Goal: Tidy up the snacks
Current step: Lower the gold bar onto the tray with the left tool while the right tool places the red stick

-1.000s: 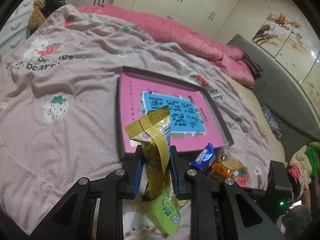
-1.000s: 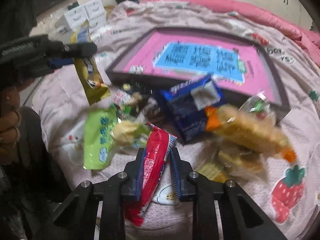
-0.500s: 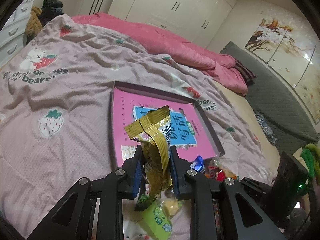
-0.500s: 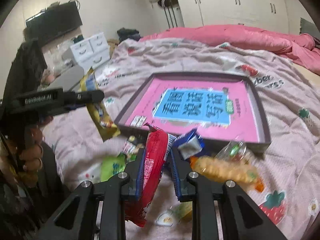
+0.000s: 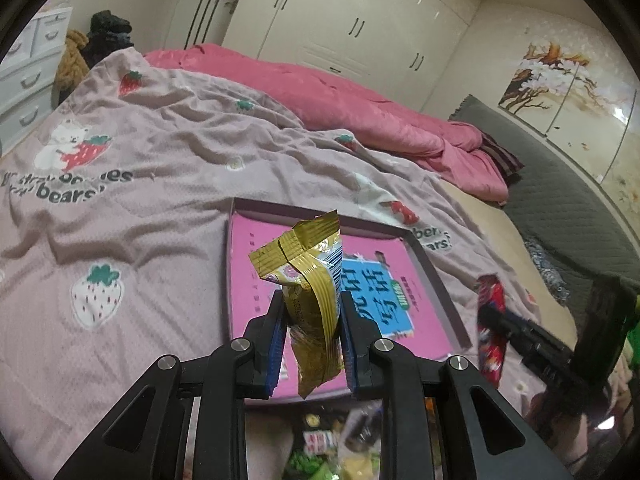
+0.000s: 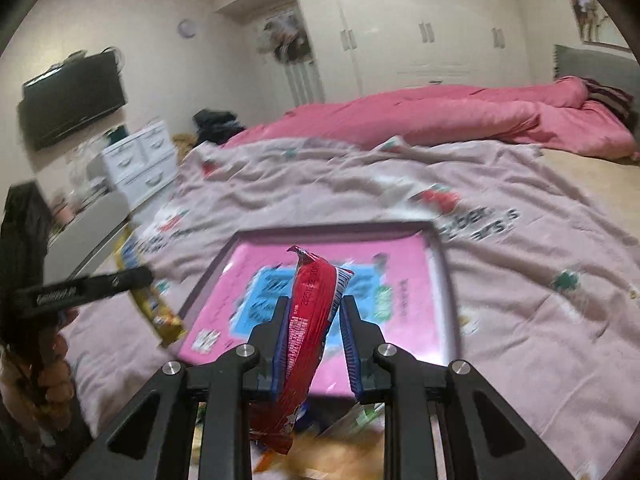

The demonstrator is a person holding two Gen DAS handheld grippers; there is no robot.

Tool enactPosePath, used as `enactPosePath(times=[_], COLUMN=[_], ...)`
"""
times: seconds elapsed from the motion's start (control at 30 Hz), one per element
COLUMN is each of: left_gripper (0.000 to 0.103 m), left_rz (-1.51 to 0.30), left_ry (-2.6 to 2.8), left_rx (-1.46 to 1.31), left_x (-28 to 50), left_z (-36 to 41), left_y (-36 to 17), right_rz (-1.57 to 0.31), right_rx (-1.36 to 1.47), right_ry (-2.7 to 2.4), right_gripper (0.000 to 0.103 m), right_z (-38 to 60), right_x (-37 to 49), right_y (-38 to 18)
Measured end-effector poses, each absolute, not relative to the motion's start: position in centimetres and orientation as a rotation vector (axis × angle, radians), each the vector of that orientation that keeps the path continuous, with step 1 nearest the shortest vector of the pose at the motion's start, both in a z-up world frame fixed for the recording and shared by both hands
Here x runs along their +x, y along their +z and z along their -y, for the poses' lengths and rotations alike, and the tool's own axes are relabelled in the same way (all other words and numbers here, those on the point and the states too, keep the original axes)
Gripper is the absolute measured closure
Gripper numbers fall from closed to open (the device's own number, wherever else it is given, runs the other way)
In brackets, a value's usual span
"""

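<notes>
My left gripper [image 5: 313,312] is shut on a gold snack packet [image 5: 310,280] that stands up between its blue pads, over the near edge of the pink box lid [image 5: 248,280] lying on the bed. In the right wrist view my right gripper [image 6: 314,316] is shut on a red snack packet [image 6: 308,320], held above the near side of the same pink lid [image 6: 408,288]. Each view shows the other hand: the red packet [image 5: 490,332] at the right, the gold packet [image 6: 160,312] at the left. Loose snacks [image 5: 320,440] lie blurred below the fingers.
A pink-grey strawberry bedspread [image 5: 140,200] covers the bed, with a bunched pink duvet [image 5: 340,96] behind it. White drawers [image 6: 140,160] and a wall television [image 6: 72,100] stand at the left. A person's hand [image 6: 36,380] grips the left tool.
Both grippers rose and moved away from the snack pile toward the pink lid, carrying their packets. The right gripper tilted upward, so the room behind the bed came into view.
</notes>
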State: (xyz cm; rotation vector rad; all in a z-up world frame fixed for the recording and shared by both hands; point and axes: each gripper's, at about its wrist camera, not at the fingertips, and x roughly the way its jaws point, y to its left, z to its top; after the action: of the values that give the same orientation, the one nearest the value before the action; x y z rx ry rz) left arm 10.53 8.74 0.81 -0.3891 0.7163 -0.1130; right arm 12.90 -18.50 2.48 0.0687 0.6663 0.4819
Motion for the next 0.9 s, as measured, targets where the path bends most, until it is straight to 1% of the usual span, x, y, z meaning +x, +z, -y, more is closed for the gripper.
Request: enactPosePath(times=[0.2,0.4,0.9], left_gripper=[0.078,0.078,0.078], left_rz=[-0.74,-0.766,-0.834], left_ry=[-0.108,-0.103,-0.13], left_rx=[-0.386,-0.374,-0.339], left_x=[11.9,13.1,14.4], left_z=[-8.7,-8.5,-7.6], left_y=[-0.4,-1.7,-4.1], right_rz=[-0.652,-0.642,-0.747], right_rx=[0.095,0.055,-0.089], right_ry=[0.39,0.327,0.285], right_gripper=[0.078,0.078,0.078], right_z=[20.6,21.1,19.5], right_x=[15.6,16.8,18.5], right_y=[2.0,1.2,-2.8])
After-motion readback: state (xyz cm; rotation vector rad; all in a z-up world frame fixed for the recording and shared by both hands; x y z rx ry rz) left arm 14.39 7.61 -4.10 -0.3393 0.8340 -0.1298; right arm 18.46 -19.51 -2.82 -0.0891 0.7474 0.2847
